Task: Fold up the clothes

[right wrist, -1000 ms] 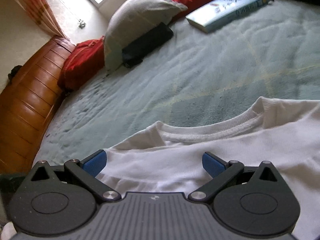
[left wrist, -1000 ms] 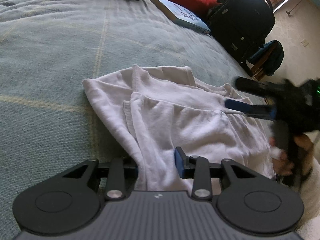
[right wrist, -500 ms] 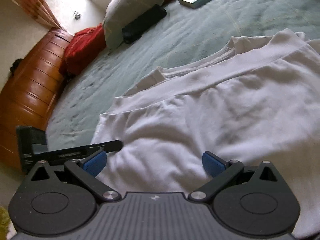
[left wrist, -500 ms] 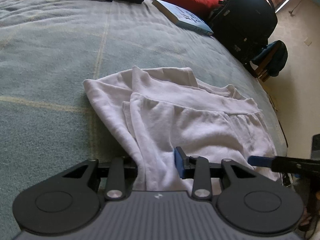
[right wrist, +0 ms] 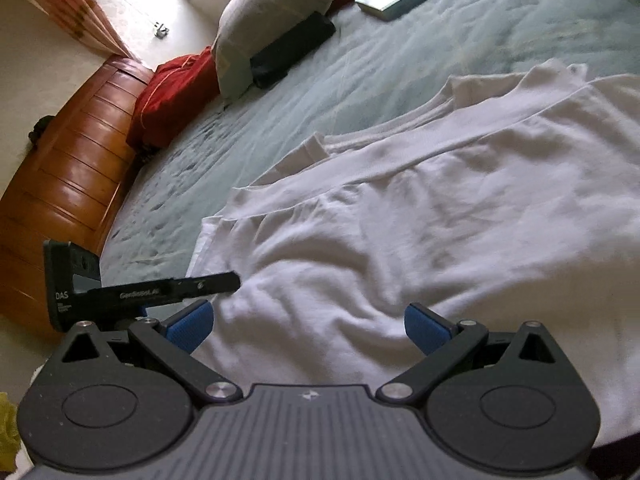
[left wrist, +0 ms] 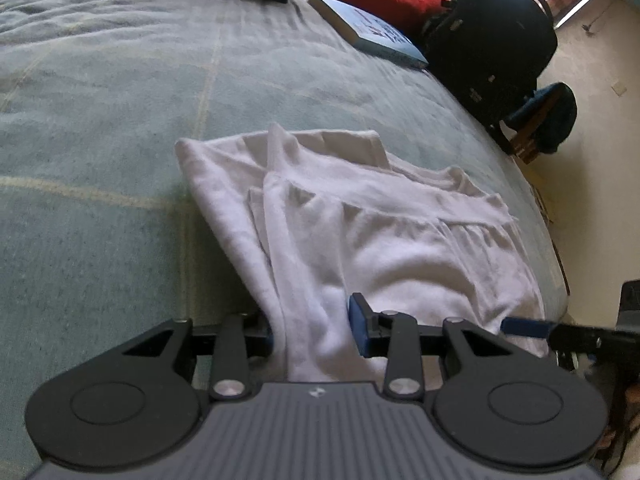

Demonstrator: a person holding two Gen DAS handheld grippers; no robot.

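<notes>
A white garment (left wrist: pixel 400 248) lies partly folded on the green bedcover (left wrist: pixel 120 120), near its front edge. My left gripper (left wrist: pixel 314 332) is shut on a bunched fold at the garment's near left edge, with cloth pinched between its blue pads. In the right wrist view, my right gripper (right wrist: pixel 308 326) stands open just above the garment (right wrist: pixel 440 220), its blue pads wide apart and nothing pinched. The left gripper's black finger (right wrist: pixel 180 288) reaches in from the left of that view. One blue fingertip (left wrist: pixel 524 326) of the right gripper shows at the garment's near right corner.
A blue book (left wrist: pixel 372 32) and a black backpack (left wrist: pixel 492 36) lie at the far side of the bed. Red cushions (right wrist: pixel 172 96), a grey pillow (right wrist: pixel 272 12) and a black pouch (right wrist: pixel 292 48) sit by the wooden headboard (right wrist: pixel 68 176). A chair (left wrist: pixel 544 120) stands beside the bed.
My right gripper has pulled back from the collar to the garment's near edge, staying open. The left gripper has kept its hold and not moved.
</notes>
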